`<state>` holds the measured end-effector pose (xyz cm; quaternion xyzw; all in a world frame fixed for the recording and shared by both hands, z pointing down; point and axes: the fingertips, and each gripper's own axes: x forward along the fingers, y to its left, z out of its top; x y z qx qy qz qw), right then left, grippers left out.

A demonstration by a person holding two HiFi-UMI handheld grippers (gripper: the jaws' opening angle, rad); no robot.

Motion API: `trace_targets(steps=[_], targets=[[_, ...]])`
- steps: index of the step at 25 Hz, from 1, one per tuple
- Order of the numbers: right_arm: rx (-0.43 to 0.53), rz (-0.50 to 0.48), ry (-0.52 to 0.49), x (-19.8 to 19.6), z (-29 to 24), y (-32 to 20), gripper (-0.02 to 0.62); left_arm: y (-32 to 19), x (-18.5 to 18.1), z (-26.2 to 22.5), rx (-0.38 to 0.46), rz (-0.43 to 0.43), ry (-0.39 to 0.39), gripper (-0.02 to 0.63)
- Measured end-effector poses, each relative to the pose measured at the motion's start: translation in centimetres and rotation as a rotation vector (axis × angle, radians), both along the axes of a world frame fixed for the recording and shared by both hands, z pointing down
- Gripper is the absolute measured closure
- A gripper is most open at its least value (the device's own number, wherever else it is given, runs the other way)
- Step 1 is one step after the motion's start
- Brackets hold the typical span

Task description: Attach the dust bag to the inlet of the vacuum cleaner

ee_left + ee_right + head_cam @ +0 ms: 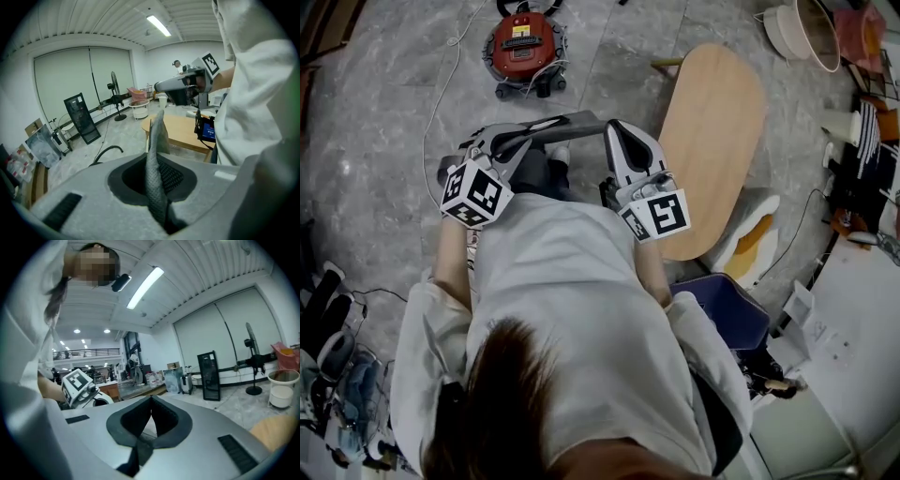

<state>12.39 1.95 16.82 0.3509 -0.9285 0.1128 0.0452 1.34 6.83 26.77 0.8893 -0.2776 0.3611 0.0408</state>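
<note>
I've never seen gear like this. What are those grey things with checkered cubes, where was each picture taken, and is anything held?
A person, not a robot, holds a gripper in each hand; the cubes belong to them. One picture comes from a head camera looking down; the others from cameras on each gripper. The left gripper is clamped on grey cloth, probably the dust bag. The right gripper is shut and empty. A red vacuum cleaner stands on the floor, a wooden table to its right.

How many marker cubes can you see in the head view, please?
2. One cube is left of centre, in front of the person's chest. The other is right of centre, next to the wooden table. None appears hidden.
</note>
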Motion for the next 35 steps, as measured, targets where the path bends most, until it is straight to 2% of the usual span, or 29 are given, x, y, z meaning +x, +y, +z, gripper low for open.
trace_targets(steps=[2, 4, 12, 14, 16, 19, 21, 24, 26, 31, 35], targets=[[0.035, -0.079, 0.028, -1.6, -0.3, 0.2, 0.592, -0.5, -0.4, 0.2, -0.007, 0.019, -0.004, 0.568], [0.038, -0.118, 0.038, -2.8, -0.6, -0.1, 0.592, -1.1, -1.0, 0.3, -0.015, 0.039, -0.009, 0.568], [-0.042, -0.097, 0.061, -5.0, 0.9, -2.9, 0.587, -3.9, -2.9, 1.7, -0.038, 0.133, -0.02, 0.568], [-0.066, -0.119, 0.079, -5.7, 1.8, -3.4, 0.524, -4.4, -3.1, 2.2, -0.042, 0.162, -0.018, 0.568], [-0.077, -0.16, 0.121, -6.8, 3.1, -3.8, 0.506, -4.8, -3.3, 3.1, -0.044, 0.195, -0.017, 0.568], [-0.13, -0.297, 0.22, -8.9, 6.9, -3.8, 0.44, -5.6, -3.5, 5.3, -0.05, 0.24, -0.019, 0.568], [-0.16, -0.416, 0.329, -10.3, 10.3, -3.4, 0.405, -6.0, -3.5, 7.2, -0.056, 0.261, -0.02, 0.568], [-0.136, -0.577, 0.543, -11.2, 15.0, -3.0, 0.405, -6.4, -3.2, 9.6, -0.07, 0.275, -0.02, 0.568], [-0.118, -0.659, 0.652, -10.9, 17.6, -2.8, 0.405, -6.6, -2.8, 10.9, -0.084, 0.273, -0.017, 0.568], [-0.054, -0.769, 0.805, -9.5, 22.4, -3.2, 0.513, -7.3, -1.8, 14.1, -0.103, 0.261, -0.038, 0.568], [-0.024, -0.846, 0.875, -8.9, 27.0, -3.0, 0.554, -7.4, -1.4, 18.2, -0.113, 0.257, -0.084, 0.568]])
